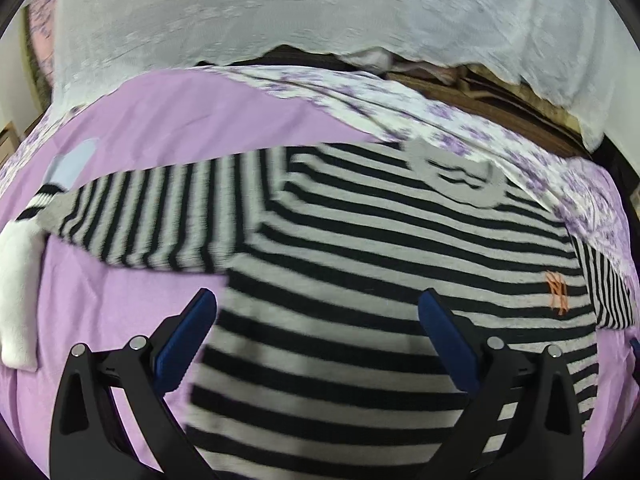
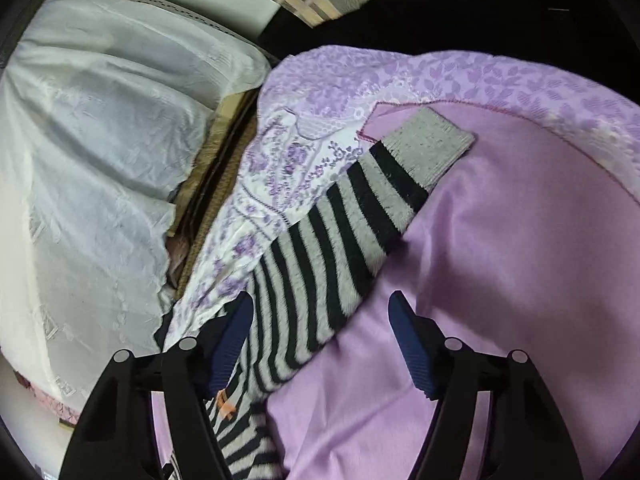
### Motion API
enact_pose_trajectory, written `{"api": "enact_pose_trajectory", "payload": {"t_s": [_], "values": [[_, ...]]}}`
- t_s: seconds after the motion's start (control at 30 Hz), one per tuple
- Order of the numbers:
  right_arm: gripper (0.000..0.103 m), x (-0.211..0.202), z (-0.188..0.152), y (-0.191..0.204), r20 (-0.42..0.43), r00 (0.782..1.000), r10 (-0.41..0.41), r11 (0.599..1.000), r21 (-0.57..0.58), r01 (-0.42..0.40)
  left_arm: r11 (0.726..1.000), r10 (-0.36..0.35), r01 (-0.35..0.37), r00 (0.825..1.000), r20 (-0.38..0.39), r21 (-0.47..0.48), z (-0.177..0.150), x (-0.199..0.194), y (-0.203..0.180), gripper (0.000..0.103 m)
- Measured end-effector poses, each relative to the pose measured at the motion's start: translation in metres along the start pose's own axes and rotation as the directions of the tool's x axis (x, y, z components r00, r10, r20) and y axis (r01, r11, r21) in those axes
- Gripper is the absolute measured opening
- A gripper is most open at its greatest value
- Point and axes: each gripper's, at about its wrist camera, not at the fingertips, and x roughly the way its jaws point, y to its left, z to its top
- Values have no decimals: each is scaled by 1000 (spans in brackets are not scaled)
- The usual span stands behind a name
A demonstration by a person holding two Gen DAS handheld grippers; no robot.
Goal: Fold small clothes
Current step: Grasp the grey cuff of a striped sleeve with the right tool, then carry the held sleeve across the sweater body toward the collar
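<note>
A small grey-and-black striped sweater (image 1: 360,280) lies flat on a lilac bedspread (image 1: 168,128), collar (image 1: 456,176) toward the far side and an orange logo (image 1: 558,292) on the chest. Its left sleeve (image 1: 160,216) stretches out to the left. My left gripper (image 1: 316,312) is open and empty, hovering over the sweater's body. In the right wrist view the other sleeve (image 2: 340,240) runs out to its grey cuff (image 2: 428,144). My right gripper (image 2: 320,316) is open and empty above that sleeve near the shoulder.
A white sock or cloth (image 1: 18,280) lies at the left by the sleeve's cuff. A floral purple quilt border (image 2: 280,168) edges the bedspread. White lace fabric (image 1: 320,12) hangs beyond the bed, and also shows in the right wrist view (image 2: 100,140). Dark wooden frame (image 1: 500,100) sits behind.
</note>
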Motion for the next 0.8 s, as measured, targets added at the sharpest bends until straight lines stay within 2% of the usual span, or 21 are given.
{"api": "enact_pose_trajectory", "payload": {"t_s": [0.13, 0.23, 0.4, 0.57, 0.63, 0.67, 0.73, 0.8], "values": [[71, 24, 2, -8, -11, 1000, -21, 999, 33, 21, 996, -25, 27, 999, -26, 84, -5, 9, -45, 99], [69, 33, 9, -13, 36, 999, -19, 1000, 17, 19, 988, -24, 31, 999, -47, 152, -14, 20, -74, 99], [67, 33, 26, -14, 134, 991, -4, 998, -62, 13, 965, 43, -23, 997, -69, 261, -35, 48, -101, 99], [55, 32, 33, -21, 176, 984, 27, 997, -79, -13, 968, 32, -19, 998, -49, 251, -40, 50, -99, 99], [38, 25, 34, -25, 204, 977, 56, 997, -72, -42, 970, 18, -4, 998, -57, 244, -40, 49, -96, 99], [34, 19, 36, -26, 233, 970, 77, 995, -76, -60, 969, 12, 5, 998, -65, 245, -40, 48, -95, 99], [31, 10, 37, -26, 278, 956, 93, 993, -94, -69, 969, -4, 22, 997, -75, 246, -41, 46, -91, 99], [31, 10, 39, -27, 284, 957, 65, 994, -102, -37, 969, -21, 42, 996, -88, 245, -44, 43, -86, 99]]}}
